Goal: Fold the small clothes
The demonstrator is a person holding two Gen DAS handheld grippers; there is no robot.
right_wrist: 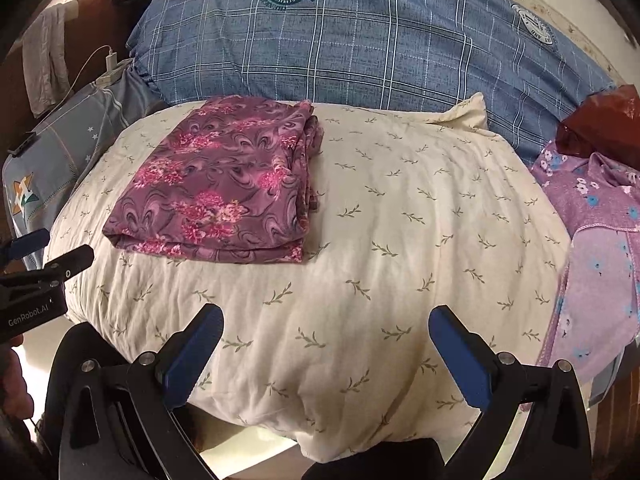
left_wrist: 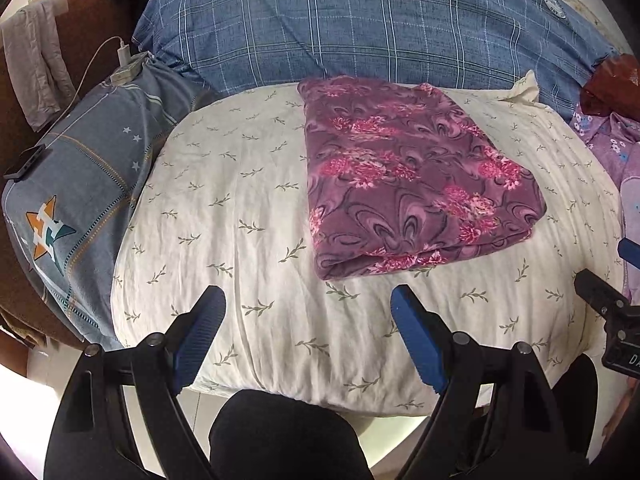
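The folded garment [left_wrist: 412, 176] is plum-purple with pink flowers and dark swirls. Beneath it, the quilt [left_wrist: 240, 200] is cream with small green sprigs. At twelve o'clock, a blue plaid duvet [left_wrist: 360, 28]; at three o'clock, lilac cloth [right_wrist: 600, 216] with blue flowers.

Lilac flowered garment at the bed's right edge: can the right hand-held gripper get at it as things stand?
Probably yes. The right hand-held gripper stands open and empty, and only bare cream quilt separates it from the lilac flowered garment.
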